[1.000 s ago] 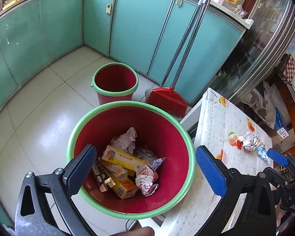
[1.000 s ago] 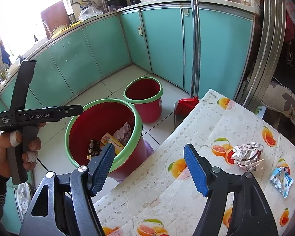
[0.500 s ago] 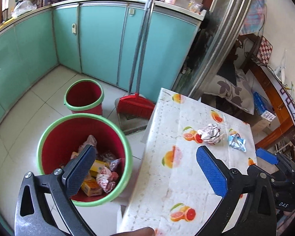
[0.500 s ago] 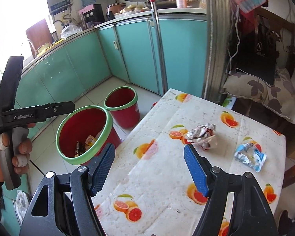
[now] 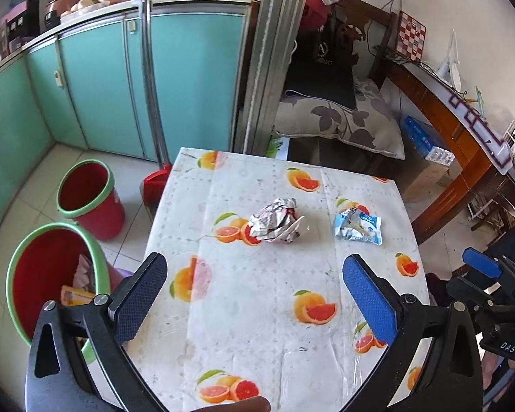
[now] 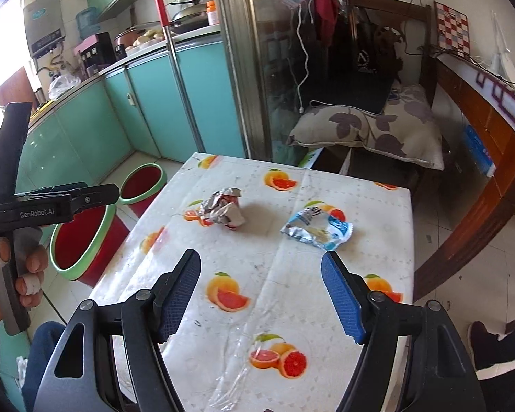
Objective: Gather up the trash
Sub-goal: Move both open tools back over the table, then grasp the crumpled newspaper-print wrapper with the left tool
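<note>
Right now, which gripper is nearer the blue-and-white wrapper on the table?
Right, by a modest margin. The right gripper hangs over the table just short of the blue-and-white wrapper, which lies ahead toward its right finger. The left gripper faces the crumpled foil wrapper instead.

A white tablecloth [image 5: 257, 292] printed with orange and red citrus slices carries a silver crumpled wrapper [image 5: 274, 221] and, at its three o'clock, a blue-and-white packet [image 5: 358, 228]; red bins [image 5: 86, 199] have green rims.

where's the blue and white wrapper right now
The blue and white wrapper lies flat on the table toward its far right side, just right of the crumpled foil wrapper, apart from it.
</note>
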Demonstrator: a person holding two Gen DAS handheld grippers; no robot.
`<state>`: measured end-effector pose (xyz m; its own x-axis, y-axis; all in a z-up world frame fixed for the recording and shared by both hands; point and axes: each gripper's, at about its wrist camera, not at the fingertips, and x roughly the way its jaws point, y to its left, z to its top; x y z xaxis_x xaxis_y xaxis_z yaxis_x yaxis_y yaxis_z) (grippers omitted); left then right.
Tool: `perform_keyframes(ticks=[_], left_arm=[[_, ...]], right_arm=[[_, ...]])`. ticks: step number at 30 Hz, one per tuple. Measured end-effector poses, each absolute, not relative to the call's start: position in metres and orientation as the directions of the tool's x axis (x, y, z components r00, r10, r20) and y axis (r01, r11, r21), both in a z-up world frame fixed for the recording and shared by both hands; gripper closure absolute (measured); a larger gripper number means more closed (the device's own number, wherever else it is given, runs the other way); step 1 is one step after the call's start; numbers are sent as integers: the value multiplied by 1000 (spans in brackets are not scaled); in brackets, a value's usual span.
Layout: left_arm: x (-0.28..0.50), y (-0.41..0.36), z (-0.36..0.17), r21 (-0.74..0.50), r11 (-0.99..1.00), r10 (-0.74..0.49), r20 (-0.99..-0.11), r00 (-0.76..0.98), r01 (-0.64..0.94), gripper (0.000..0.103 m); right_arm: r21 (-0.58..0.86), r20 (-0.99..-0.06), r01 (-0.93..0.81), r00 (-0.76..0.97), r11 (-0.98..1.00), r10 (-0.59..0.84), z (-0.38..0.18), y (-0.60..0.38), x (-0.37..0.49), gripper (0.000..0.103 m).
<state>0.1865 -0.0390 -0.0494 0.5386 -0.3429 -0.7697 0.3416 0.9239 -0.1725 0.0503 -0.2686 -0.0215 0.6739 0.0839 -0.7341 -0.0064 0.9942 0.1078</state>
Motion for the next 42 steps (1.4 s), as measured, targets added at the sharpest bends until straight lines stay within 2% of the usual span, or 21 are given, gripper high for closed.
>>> perform_keyframes(ticks=[13,34,36,37,38,40,42], left_arm=[[228,-132,-104,-80,913,-279,-837,472,399,1],[282,-156,-181,-55,943,-182,-911,370,329,2],[282,-157,-184,-45,940,-175,-914,366,338,15],[282,-157,-186,-30,939,-163,-917,365,342,31],[282,-156,-187,-28,939,-160,-918,364,342,41],[284,-152,-187,-29,940,-160,-917,365,339,51],[286,-145,-185,-60,941,-185,-916,355,334,55]], right_arm=[[137,-742,85,669,987,45,-39,-331,43,29],[167,-777,131,627,977,49,-82,-365,67,28],[166,-778,128,626,978,50,-84,-364,73,28],[166,-779,124,624,978,53,-86,-363,77,28],[166,-782,119,621,979,57,-88,-362,82,28],[166,-787,107,613,980,66,-93,-359,92,28],[162,-791,95,608,982,72,-98,-356,103,28]])
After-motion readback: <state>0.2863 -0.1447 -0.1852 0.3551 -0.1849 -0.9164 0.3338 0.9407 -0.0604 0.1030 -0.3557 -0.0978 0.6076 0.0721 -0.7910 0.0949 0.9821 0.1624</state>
